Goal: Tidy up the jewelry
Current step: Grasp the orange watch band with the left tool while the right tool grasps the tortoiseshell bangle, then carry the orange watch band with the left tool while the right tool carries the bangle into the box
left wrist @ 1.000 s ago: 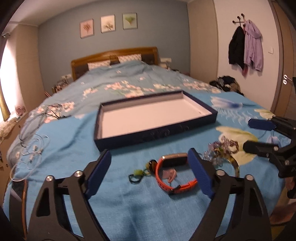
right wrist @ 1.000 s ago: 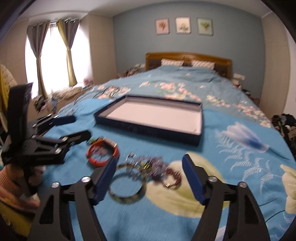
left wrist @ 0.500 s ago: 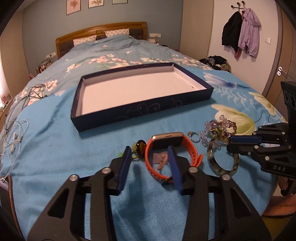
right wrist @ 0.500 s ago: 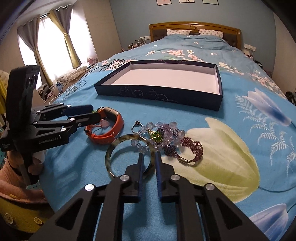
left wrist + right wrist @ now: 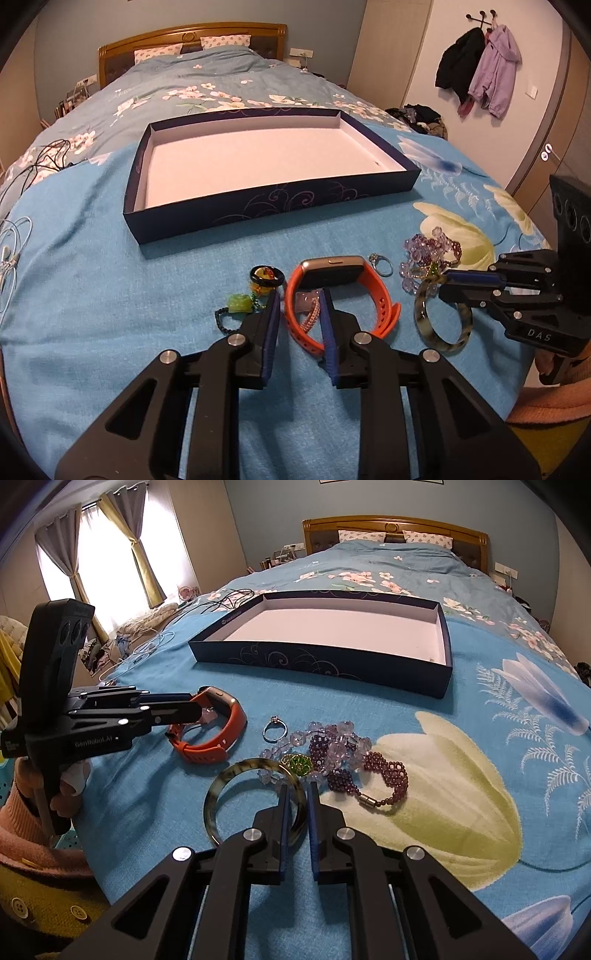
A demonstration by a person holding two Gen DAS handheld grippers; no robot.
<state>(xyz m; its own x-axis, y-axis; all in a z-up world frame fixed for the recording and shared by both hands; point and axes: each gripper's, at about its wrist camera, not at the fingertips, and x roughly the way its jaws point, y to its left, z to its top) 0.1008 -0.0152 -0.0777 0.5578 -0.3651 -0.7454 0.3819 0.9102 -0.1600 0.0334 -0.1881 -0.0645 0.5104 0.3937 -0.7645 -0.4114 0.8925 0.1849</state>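
On the bed (image 5: 92,295), the left tool (image 5: 298,299), its jaws just closing, pinches the orange watch (image 5: 343,295) strap; the right tool (image 5: 297,794) clamps the mottled bangle (image 5: 221,794) beside the beads (image 5: 332,749), before the box (image 5: 266,206).

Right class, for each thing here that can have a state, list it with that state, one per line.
Left gripper: jaws just closing on the strap of the orange watch.
Right gripper: shut on the tortoiseshell bangle.
Dark blue tray: open, nothing inside.
Garnet bracelet: clasp fastened, lying loose.
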